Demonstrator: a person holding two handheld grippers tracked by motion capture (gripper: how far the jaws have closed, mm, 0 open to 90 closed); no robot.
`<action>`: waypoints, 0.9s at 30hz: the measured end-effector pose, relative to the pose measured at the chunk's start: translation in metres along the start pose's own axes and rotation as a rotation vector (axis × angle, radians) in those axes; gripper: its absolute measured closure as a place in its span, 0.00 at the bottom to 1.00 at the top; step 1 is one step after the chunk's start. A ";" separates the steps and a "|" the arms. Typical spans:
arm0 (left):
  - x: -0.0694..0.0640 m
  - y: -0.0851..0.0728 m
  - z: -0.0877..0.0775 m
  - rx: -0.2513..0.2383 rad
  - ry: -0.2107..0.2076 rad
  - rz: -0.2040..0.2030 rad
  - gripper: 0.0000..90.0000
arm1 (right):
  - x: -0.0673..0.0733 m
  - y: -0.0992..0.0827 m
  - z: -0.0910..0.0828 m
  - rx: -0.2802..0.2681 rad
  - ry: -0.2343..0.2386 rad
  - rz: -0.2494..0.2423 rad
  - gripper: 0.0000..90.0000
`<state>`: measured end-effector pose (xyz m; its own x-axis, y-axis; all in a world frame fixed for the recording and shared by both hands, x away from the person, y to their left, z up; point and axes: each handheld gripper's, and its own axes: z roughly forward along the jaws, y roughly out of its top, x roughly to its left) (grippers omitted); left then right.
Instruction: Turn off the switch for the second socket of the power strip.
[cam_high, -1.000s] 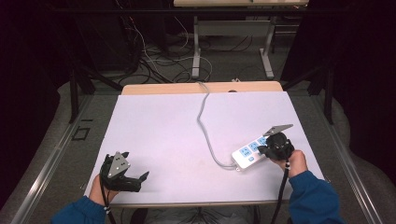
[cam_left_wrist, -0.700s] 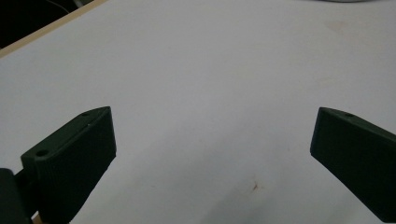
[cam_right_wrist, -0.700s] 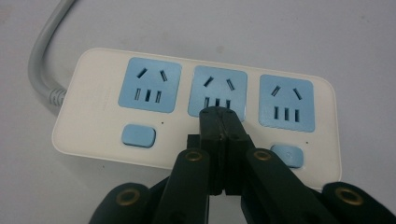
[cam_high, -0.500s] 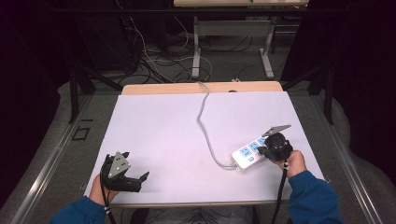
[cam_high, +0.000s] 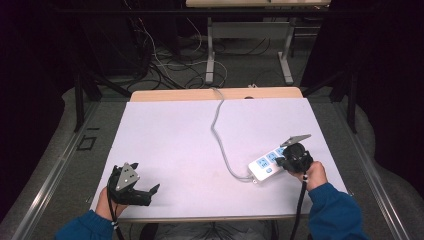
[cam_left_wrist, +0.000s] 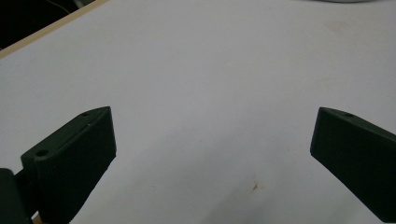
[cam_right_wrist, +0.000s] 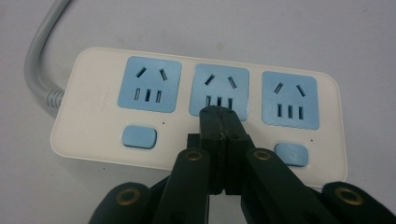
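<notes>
Black jaws of the right hand-held gripper (cam_right_wrist: 219, 114) are pressed together, tips over the power strip's (cam_right_wrist: 93, 112) middle socket on the white bench (cam_high: 175, 145). Well apart, the left hand-held gripper (cam_left_wrist: 212, 140) gapes, holding nothing.

A lab-like recording room: black curtains (cam_high: 45, 75), tangled floor cables (cam_high: 165, 65), white worktable (cam_high: 175, 145).

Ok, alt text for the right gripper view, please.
The right tool, jaws shut together, has its tips over the middle socket of a white power strip with three blue sockets. A grey cable leaves the strip's left end.
</notes>
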<state>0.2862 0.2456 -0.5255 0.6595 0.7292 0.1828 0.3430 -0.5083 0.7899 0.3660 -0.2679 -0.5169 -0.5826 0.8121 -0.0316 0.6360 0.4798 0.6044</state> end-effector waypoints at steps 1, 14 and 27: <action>0.000 0.000 0.000 0.000 0.001 0.002 0.00 | 0.000 0.000 0.000 0.000 0.000 0.000 1.00; 0.000 0.000 0.001 0.000 -0.006 -0.005 0.00 | -0.003 -0.002 0.001 -0.009 0.022 0.030 1.00; 0.000 0.000 0.001 0.003 0.001 0.010 0.00 | -0.002 -0.002 0.001 -0.002 0.024 0.043 1.00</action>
<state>0.2869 0.2454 -0.5260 0.6617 0.7249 0.1912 0.3386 -0.5165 0.7865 0.3666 -0.2703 -0.5185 -0.5667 0.8238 0.0134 0.6599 0.4441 0.6060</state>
